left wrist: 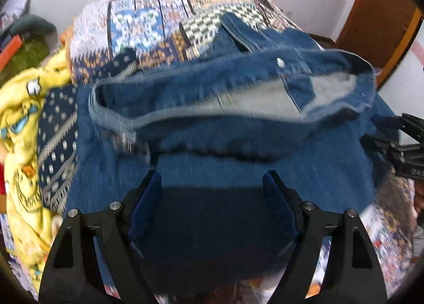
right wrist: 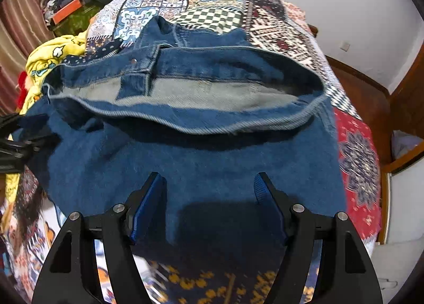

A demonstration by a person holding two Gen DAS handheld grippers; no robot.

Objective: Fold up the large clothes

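A pair of blue denim jeans (left wrist: 212, 166) lies folded on a patchwork bedspread (left wrist: 148, 26), with the open waistband (left wrist: 201, 86) and its metal button on top. It also shows in the right wrist view (right wrist: 185, 171). My left gripper (left wrist: 212, 179) is open and empty, just above the near denim panel. My right gripper (right wrist: 210, 182) is open and empty, above the same panel. Each gripper shows at the edge of the other's view: the right one (left wrist: 402, 150) and the left one (right wrist: 16, 145).
A yellow cartoon-print cloth (left wrist: 23, 145) lies bunched at the bed's left side. Clutter with an orange box (right wrist: 66, 10) sits at the far left. A wooden door frame (left wrist: 381, 20) and wooden furniture (right wrist: 371, 108) stand to the right of the bed.
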